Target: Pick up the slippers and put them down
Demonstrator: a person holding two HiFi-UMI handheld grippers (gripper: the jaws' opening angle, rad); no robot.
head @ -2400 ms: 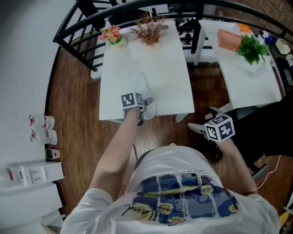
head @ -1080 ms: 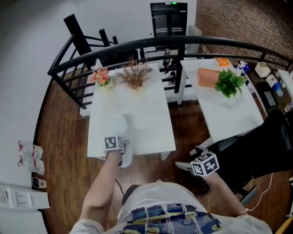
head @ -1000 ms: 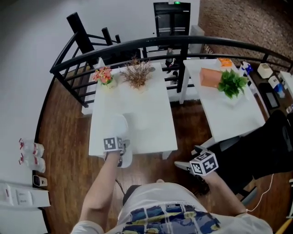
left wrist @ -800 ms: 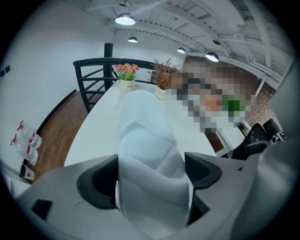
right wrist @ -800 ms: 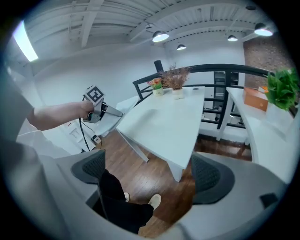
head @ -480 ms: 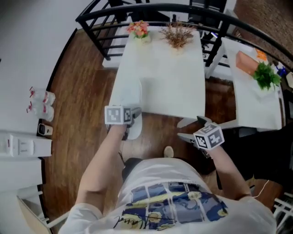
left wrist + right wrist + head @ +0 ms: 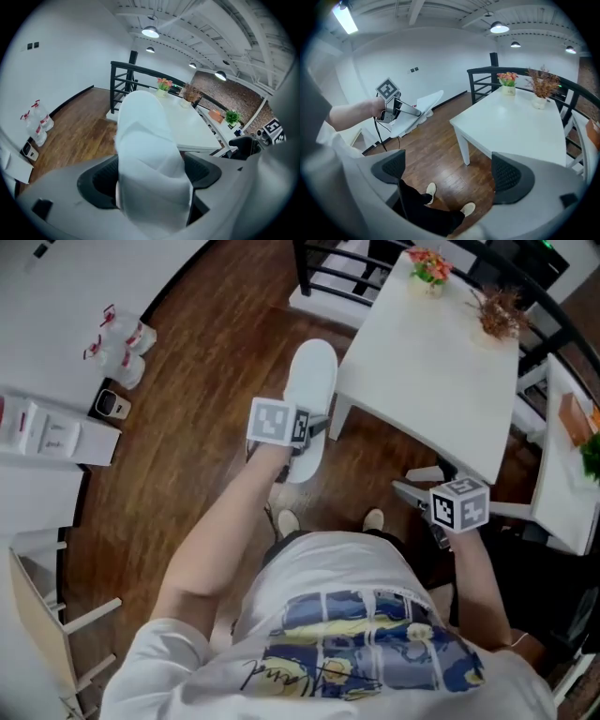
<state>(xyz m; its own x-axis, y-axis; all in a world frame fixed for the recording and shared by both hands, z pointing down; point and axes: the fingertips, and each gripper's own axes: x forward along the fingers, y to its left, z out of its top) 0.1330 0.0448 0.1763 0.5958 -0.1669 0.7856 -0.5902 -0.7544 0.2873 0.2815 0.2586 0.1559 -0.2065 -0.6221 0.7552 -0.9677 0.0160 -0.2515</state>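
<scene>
A white slipper (image 7: 312, 381) hangs in the air over the wooden floor, just left of the white table (image 7: 422, 362), with my left gripper (image 7: 307, 432) shut on its near end. In the left gripper view the slipper (image 7: 140, 122) fills the gap of that gripper (image 7: 150, 183) and points away from me, both pads pressed against its sides. My right gripper (image 7: 420, 482) is held near the table's front corner, open and empty. In its own view the right gripper (image 7: 450, 173) frames only floor and the person's feet, with the slipper (image 7: 417, 110) at the left.
The table carries a pink flower pot (image 7: 431, 266) and a dried plant (image 7: 502, 315) at its far end. A black railing (image 7: 328, 259) runs behind it. Bottles (image 7: 117, 338) and white boxes (image 7: 47, 427) lie on the floor at left. The person's shoes (image 7: 289, 521) stand below.
Both hands have swung left, away from the table. The slipper, held over the table's front edge before, now hangs over the bare floor. The right gripper stays open.
</scene>
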